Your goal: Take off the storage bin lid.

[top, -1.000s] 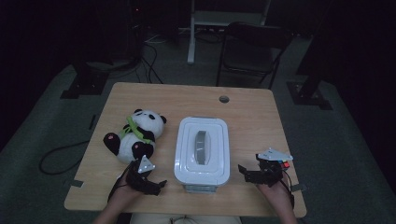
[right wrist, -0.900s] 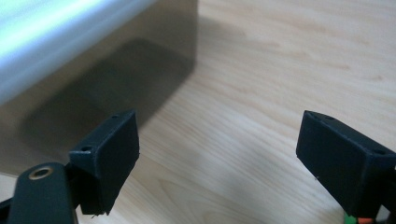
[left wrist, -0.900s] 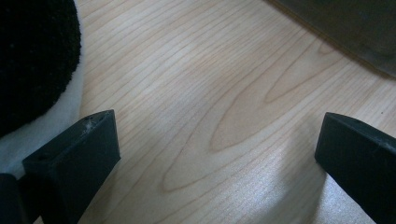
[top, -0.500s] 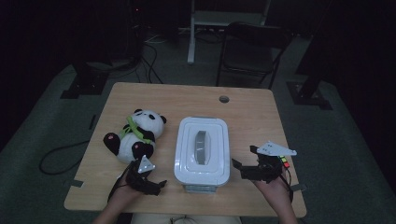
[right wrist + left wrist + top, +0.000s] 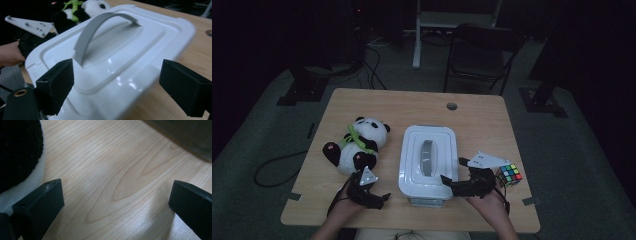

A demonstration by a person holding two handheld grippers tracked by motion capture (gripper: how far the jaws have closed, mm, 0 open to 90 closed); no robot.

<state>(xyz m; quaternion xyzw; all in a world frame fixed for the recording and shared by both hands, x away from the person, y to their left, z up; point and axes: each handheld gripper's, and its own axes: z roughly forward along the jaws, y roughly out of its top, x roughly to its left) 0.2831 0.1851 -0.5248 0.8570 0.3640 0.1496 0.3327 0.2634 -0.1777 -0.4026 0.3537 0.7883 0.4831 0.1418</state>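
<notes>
High view: both tongs point(image 5: 379, 197) point(image 5: 452, 172) agape, empty; box point(image 5: 428, 162) between panda point(image 5: 354, 145), cube point(image 5: 509, 176).

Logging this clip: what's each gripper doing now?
Left gripper: open, empty, over bare wooden table.
Right gripper: open, empty, facing white plastic lidded box.

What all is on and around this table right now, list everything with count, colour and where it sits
table: one, light wood, centre
box: one, white with grey handle, lid on, table middle
panda toy: one, black and white with green scarf, left of box
puzzle cube: one, multicoloured, right of box near right gripper
chair: one, dark, behind table
left gripper: one, black, open, beside panda toy
right gripper: one, black, open, at box's near right corner
</notes>
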